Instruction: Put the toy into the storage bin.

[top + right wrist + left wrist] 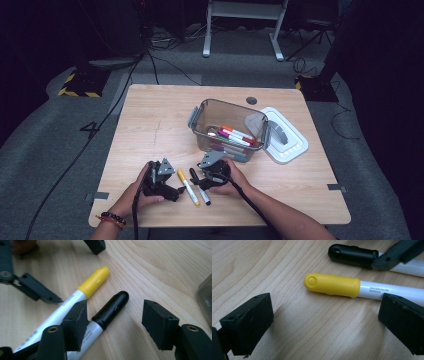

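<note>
Jaws of both grippers stand wide apart and grip nothing, each pair low over a marker on the wooden table (150, 130).

Left gripper (324, 317) lies low in the person's left hand (142, 192), its rubbery black pads straddling the yellow-capped watercolor marker (342, 286), whose smooth rounded cap meets a glossy white barrel. Right gripper (115, 320), held in the right hand (232, 180), brackets the black-capped marker (110, 307) without closing on it; one pad sits just beside the cap's collar. Both markers lie side by side near the table's front edge, between the hands. Behind them stands a clear plastic bin (200, 117) holding more markers, its white lid (295, 147) beside it.
</note>
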### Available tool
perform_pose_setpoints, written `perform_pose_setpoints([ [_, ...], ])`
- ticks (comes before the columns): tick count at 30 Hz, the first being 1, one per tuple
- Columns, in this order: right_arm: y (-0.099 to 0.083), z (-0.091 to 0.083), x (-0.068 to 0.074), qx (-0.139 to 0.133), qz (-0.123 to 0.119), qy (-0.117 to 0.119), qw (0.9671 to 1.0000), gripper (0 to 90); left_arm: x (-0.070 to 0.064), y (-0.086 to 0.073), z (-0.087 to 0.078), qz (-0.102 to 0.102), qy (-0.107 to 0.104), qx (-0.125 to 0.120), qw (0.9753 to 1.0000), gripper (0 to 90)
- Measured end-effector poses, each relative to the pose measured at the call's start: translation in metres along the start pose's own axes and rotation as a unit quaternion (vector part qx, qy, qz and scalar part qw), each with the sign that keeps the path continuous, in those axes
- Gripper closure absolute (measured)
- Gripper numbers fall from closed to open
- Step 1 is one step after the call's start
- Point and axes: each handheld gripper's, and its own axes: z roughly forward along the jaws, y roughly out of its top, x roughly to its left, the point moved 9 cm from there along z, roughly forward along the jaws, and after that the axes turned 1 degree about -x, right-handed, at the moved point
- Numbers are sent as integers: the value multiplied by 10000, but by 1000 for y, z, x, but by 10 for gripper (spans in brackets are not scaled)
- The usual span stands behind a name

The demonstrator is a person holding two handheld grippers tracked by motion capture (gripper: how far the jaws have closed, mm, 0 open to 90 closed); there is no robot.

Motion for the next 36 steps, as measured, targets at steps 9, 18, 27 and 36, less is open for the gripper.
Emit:
perform_pose_setpoints([
  [9, -9, -4, -16, 159, 118, -63, 9998, 658, 0, 0, 0, -4, 1, -3, 10000, 2],
  [18, -27, -25, -28, 254, 146, -5, 9996, 743, 0, 0, 0, -20, 2, 1, 10000, 4],
  [27, -54, -59, -36, 260, 253, 116, 9993, 745, 0, 0, 0, -22, 7, -11, 10000, 4],
  [36, -58, -112, -44, -285, 397, -28, 9988, 746, 0, 0, 0, -22, 8, -10, 10000, 4],
])
